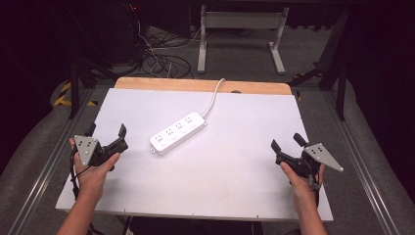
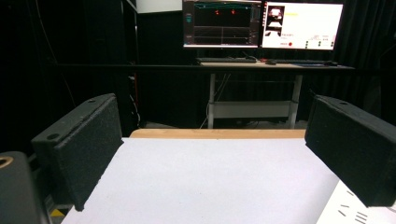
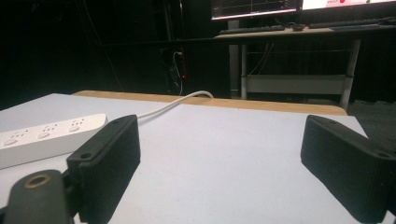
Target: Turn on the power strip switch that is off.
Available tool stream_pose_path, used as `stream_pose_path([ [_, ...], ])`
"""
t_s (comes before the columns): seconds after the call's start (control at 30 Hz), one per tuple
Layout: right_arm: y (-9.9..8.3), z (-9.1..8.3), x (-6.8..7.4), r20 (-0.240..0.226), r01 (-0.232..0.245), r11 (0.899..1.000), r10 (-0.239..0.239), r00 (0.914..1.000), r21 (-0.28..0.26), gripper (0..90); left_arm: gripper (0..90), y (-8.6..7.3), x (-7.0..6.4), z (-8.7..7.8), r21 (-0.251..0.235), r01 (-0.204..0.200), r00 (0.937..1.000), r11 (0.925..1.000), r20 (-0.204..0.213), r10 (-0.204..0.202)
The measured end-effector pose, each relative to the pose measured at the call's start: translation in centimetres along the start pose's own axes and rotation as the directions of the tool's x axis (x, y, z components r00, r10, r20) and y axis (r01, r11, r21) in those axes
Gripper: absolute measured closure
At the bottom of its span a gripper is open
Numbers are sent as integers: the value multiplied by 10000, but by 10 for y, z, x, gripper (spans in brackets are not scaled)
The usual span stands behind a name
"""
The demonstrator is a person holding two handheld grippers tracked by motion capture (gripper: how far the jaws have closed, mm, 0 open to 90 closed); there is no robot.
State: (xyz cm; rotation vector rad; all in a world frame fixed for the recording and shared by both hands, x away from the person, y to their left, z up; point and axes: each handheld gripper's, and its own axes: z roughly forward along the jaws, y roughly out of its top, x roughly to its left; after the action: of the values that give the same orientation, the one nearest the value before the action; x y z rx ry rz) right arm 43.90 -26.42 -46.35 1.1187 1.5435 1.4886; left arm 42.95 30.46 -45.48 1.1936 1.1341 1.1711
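Note:
A white power strip (image 1: 177, 132) lies slantwise on the white tabletop (image 1: 235, 171), its white cable (image 1: 214, 98) running off over the far edge. My left gripper (image 1: 106, 131) is held by a hand near the table's left edge, open, with nothing between its jaws. In the left gripper view the left gripper (image 2: 215, 154) spans bare tabletop, and a corner of the power strip (image 2: 355, 210) shows at the bottom right. My right gripper (image 1: 287, 142) is held near the right edge, open and empty. In the right gripper view the power strip (image 3: 46, 137) lies to the left of the right gripper (image 3: 226, 161).
A wooden strip (image 1: 195, 84) borders the table's far edge. Beyond it stand a desk frame (image 1: 240, 29), floor cables (image 1: 161, 58) and two lit monitors (image 2: 261, 23). Metal rails (image 1: 44, 161) run along both sides of the table.

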Motion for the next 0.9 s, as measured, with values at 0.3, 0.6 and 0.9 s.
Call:
stream_pose_path([
  [0.3, 0, -1, 0, 5, 11, 10000, -11, 10000, 4, 125, 50, 0, 0, 0, -7, -39, 10000, 10000, 11, 39],
  [0.6, 0, -2, 1, 1, 54, 10000, -54, 10000, -3, 125, 91, -1, -2, 1, 41, -100, 9999, 9999, 52, 100],
  [0.9, 0, -3, 2, -53, 4, 10000, -4, 10000, 31, 126, 677, 8, 0, -2, 835, 213, 9950, 9963, 954, -293],
])
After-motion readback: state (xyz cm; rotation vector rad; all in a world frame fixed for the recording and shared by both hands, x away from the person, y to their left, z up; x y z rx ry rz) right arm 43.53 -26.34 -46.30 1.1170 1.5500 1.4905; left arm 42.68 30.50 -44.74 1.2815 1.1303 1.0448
